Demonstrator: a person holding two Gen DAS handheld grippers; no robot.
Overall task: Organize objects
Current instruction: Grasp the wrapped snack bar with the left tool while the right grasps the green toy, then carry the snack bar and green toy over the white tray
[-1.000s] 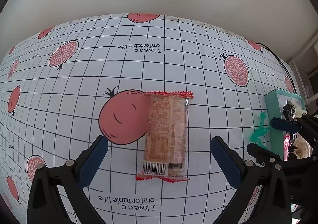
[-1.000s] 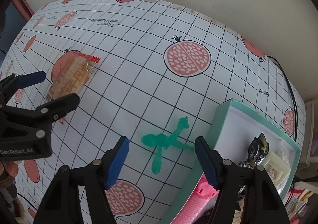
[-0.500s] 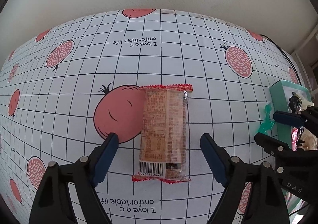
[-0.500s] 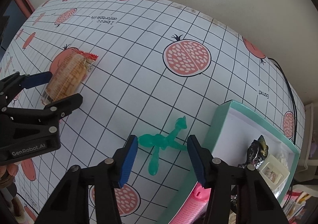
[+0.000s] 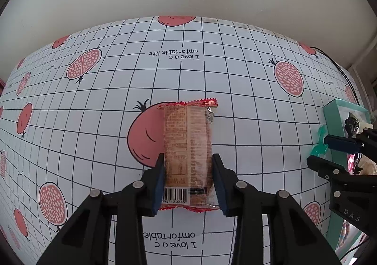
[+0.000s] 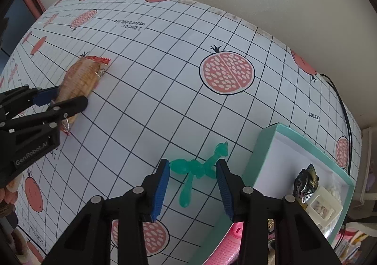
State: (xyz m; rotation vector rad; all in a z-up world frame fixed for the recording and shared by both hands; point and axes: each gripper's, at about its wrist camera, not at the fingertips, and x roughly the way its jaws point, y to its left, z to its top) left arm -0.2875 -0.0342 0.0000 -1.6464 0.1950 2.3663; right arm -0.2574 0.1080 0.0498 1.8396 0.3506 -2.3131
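An orange snack packet [image 5: 187, 147] with red crimped ends lies lengthwise on the pomegranate-print tablecloth [image 5: 94, 123]. My left gripper [image 5: 188, 182] is shut on the packet's near half, a pad against each long side. The same packet [image 6: 80, 81] and left gripper [image 6: 61, 98] appear at the far left of the right wrist view. A green balloon-dog toy [image 6: 195, 168] lies on the cloth just left of the teal box [image 6: 264, 147]. My right gripper [image 6: 192, 185] has closed around the toy's body, with a pad at each end.
The teal box [image 5: 334, 119] stands at the table's right edge and holds a dark figurine [image 6: 306, 180], a small white container [image 6: 325, 208] and a pink object [image 6: 231, 246]. A black cable [image 6: 346, 123] runs behind it. A wall backs the table.
Both grippers moved forward and closed. The left went from wide open to gripping the packet. The right narrowed onto the green toy. Neither object has left the cloth.
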